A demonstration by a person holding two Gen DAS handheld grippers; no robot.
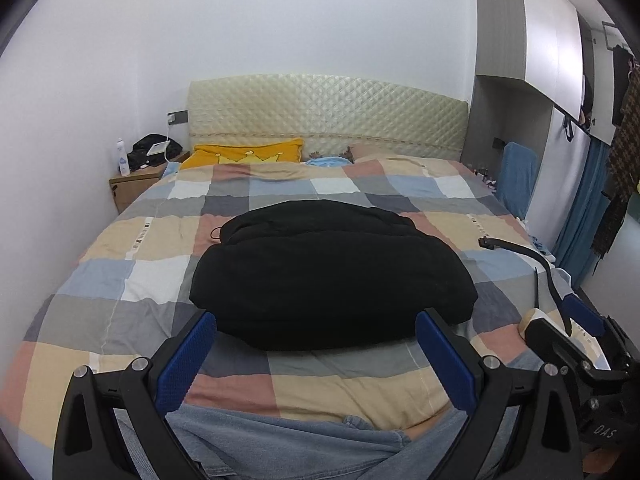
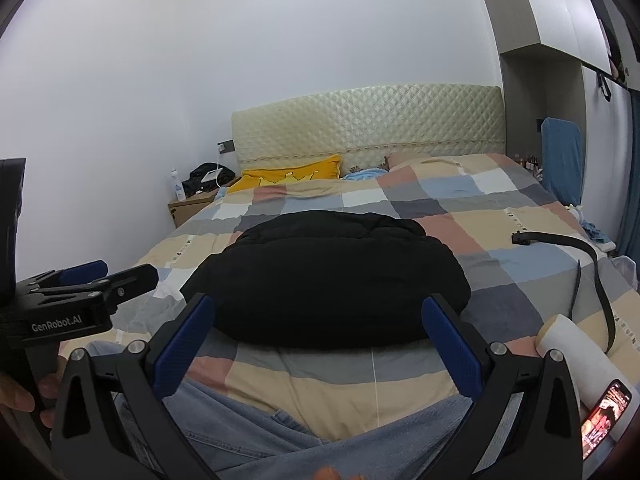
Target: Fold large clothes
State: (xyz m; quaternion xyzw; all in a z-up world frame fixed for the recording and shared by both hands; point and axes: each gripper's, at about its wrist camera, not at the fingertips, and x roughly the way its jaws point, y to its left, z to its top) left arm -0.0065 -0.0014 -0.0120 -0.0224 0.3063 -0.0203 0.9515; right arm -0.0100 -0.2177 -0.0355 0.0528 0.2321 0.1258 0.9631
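A black garment (image 1: 332,272) lies folded into a thick bundle in the middle of the checked bedspread (image 1: 120,264); it also shows in the right wrist view (image 2: 332,280). My left gripper (image 1: 316,334) is open and empty, held just short of the bundle's near edge. My right gripper (image 2: 318,318) is open and empty too, with its blue pads either side of the bundle's near edge. The left gripper (image 2: 100,274) shows at the left of the right wrist view, and the right gripper (image 1: 576,320) at the right of the left wrist view.
A black belt (image 1: 540,264) lies on the bed to the right. A white roll (image 2: 576,344) and a lit phone (image 2: 604,420) lie near the right corner. Yellow pillow (image 1: 244,154) at the headboard. Nightstand (image 1: 136,184) at the far left. Blue jeans (image 1: 304,440) are below the grippers.
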